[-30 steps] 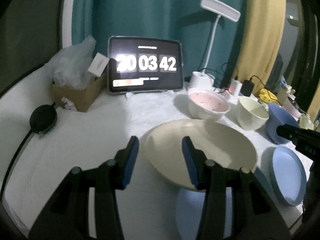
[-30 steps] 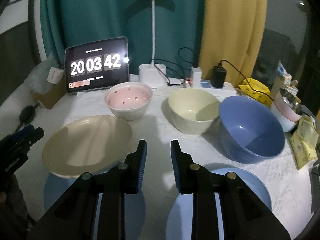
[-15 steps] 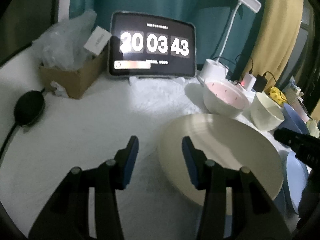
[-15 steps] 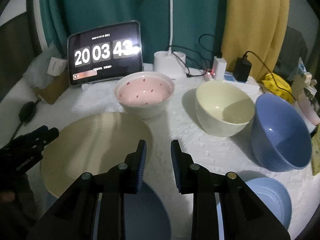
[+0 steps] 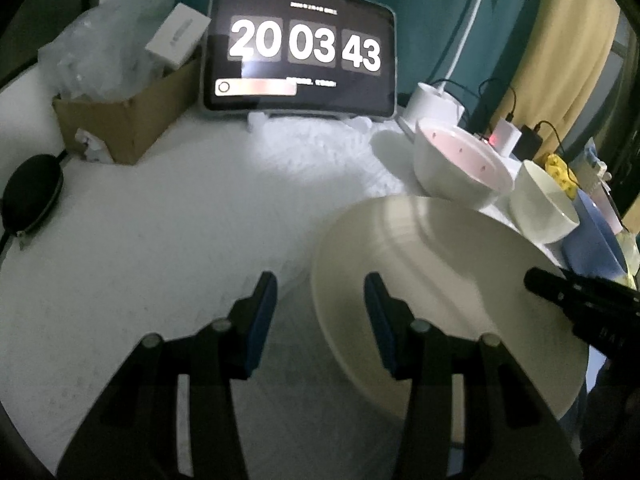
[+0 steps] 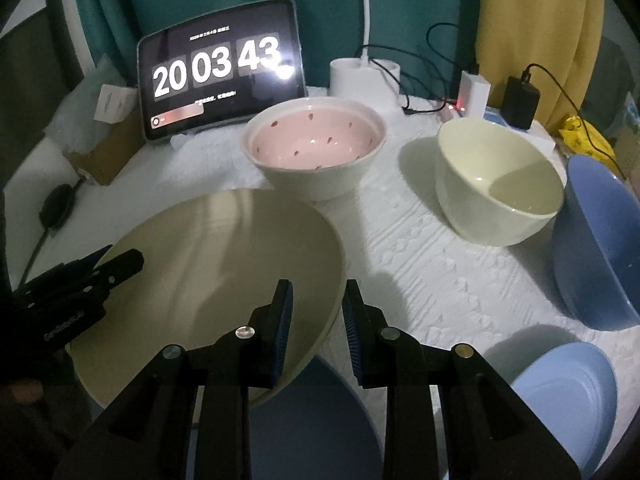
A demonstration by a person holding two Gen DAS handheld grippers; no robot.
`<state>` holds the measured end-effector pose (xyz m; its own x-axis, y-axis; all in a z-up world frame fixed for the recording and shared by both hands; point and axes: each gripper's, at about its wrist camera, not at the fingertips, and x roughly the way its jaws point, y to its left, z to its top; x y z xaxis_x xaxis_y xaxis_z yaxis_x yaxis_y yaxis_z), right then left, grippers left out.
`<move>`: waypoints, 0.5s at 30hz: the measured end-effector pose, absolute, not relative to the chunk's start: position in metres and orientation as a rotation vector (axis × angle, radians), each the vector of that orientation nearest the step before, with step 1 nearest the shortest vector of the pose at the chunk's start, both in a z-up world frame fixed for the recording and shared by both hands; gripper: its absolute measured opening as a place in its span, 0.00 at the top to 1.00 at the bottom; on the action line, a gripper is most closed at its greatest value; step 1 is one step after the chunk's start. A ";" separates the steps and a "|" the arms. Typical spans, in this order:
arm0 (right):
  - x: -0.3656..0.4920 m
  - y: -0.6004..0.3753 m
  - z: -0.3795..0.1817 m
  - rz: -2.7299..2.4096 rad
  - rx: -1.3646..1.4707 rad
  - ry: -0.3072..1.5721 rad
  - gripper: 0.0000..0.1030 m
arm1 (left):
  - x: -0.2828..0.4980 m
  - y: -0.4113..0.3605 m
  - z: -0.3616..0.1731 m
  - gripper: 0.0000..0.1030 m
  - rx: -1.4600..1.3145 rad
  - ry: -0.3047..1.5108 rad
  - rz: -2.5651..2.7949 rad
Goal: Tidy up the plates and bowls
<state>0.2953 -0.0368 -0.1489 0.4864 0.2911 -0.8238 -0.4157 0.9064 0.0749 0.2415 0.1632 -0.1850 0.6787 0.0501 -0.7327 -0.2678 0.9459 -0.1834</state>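
Note:
A large cream plate (image 5: 440, 292) (image 6: 224, 264) lies on the white cloth, partly over a blue plate (image 6: 312, 412). My left gripper (image 5: 320, 312) is open and straddles the cream plate's left rim. My right gripper (image 6: 316, 320) is open and straddles its right rim. Behind stand a pink-lined bowl (image 6: 316, 156) (image 5: 460, 164), a cream bowl (image 6: 496, 184) (image 5: 544, 208) and a blue bowl (image 6: 600, 248). A light blue plate (image 6: 568, 396) lies at the front right.
A tablet clock (image 5: 300, 48) (image 6: 220, 80) stands at the back. A cardboard box (image 5: 120, 120) with plastic bags and a black pouch (image 5: 32, 192) sit at the left. A lamp base (image 6: 364, 80), chargers and cables stand behind the bowls.
Both grippers moved forward and down toward the cream plate. Each now has its open fingers on either side of the plate's rim.

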 end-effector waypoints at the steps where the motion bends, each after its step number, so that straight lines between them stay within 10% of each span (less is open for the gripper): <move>1: 0.295 -0.037 -0.149 0.432 -0.139 0.974 0.74 | 0.242 0.162 -0.185 0.56 -0.279 0.805 0.183; 6: 0.291 -0.036 -0.148 0.440 -0.147 0.963 0.75 | 0.242 0.160 -0.187 0.73 -0.280 0.814 0.158; 15: 0.280 -0.037 -0.142 0.414 -0.182 0.934 0.77 | 0.236 0.150 -0.181 0.74 -0.271 0.805 0.151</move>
<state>0.2796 -0.0368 -0.1415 0.5237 0.2662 -0.8093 -0.4211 0.9066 0.0257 0.2360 0.1502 -0.1810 0.6852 0.0305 -0.7277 -0.2357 0.9547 -0.1818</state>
